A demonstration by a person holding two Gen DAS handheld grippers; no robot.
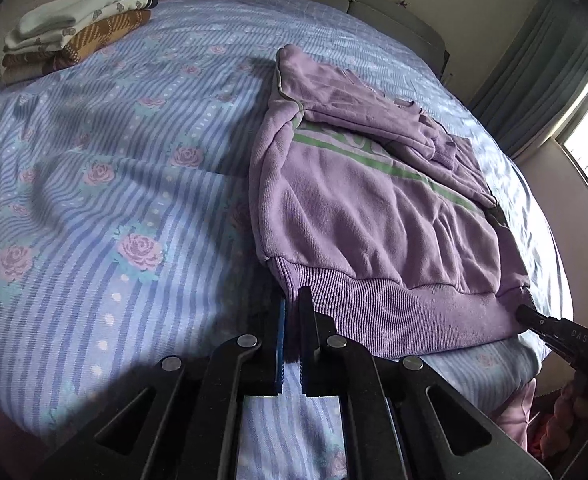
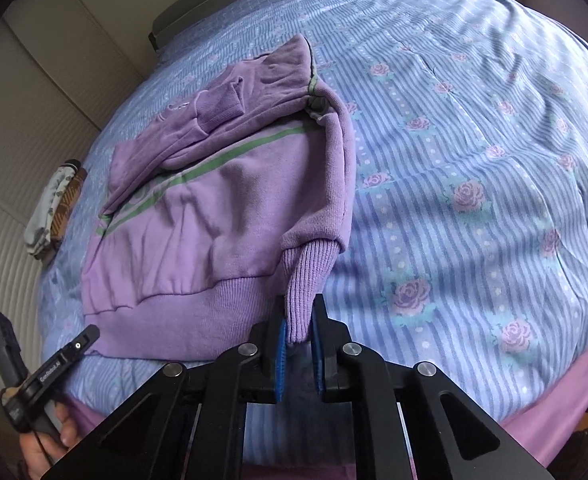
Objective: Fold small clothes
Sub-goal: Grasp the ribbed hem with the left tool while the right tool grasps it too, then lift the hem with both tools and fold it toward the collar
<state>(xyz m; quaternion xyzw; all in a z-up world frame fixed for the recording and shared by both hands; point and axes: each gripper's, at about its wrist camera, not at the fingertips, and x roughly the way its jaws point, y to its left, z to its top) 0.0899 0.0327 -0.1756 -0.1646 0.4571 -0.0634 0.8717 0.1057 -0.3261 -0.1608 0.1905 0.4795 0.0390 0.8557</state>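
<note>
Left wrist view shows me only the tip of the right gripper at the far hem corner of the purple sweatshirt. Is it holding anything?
Observer: Yes. The right gripper has the ribbed sleeve cuff between its blue pads.
Operator: Where does that sleeve run?
Observer: The sleeve runs from the shoulder down along the side edge of the sweatshirt to the gripper, and is not yet folded across the front.
</note>
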